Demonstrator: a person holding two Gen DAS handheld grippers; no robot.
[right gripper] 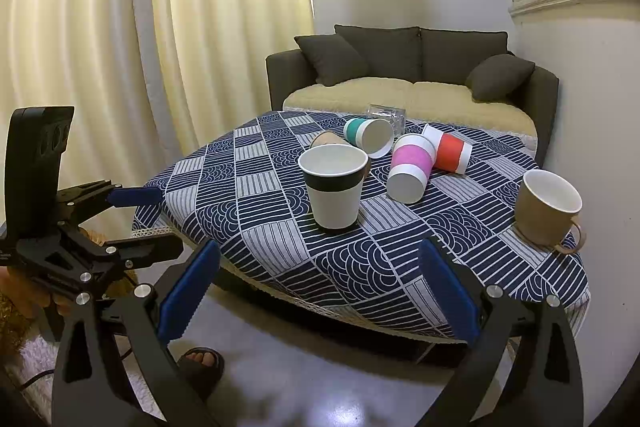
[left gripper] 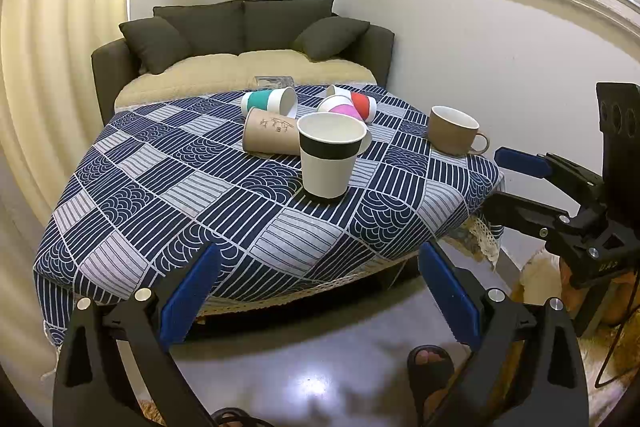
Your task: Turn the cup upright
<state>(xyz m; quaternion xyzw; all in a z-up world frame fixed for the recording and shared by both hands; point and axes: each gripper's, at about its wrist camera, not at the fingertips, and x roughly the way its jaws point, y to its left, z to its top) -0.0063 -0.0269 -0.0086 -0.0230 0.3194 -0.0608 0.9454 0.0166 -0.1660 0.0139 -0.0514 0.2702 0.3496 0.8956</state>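
**Black-banded cup stands upright as both grippers hang back from the table**

On the left edge of the scene, the left gripper (left gripper: 318,291) is held off the near side of the table (left gripper: 132,227), its blue-padded fingers (left gripper: 188,297) spread wide with nothing between them; in the right wrist view the same tool (right gripper: 138,223) appears beside cream curtains (right gripper: 80,39), held in a bare hand. Further in, on the blue-and-white patterned tablecloth, a brown paper cup (left gripper: 270,137) lies on its side, touching the white cup with a black band (left gripper: 330,155), which stands upright with its mouth up near the middle of the table. Behind them a teal-banded cup (left gripper: 270,101) lies tipped over, its open mouth facing right. To its right, a pink-banded cup (right gripper: 412,167) and a red-banded cup (right gripper: 450,153) lie on their sides, touching each other. At the far edge a clear glass (right gripper: 386,115) rests on its side. Near the right edge of the table a tan ceramic mug (right gripper: 548,211) stands upright, handle toward the table edge, well apart from the paper cups. The right gripper (right gripper: 320,291) hovers off the near edge, its fingers also wide apart and empty. A dark grey sofa (right gripper: 412,63) sits against the wall behind.
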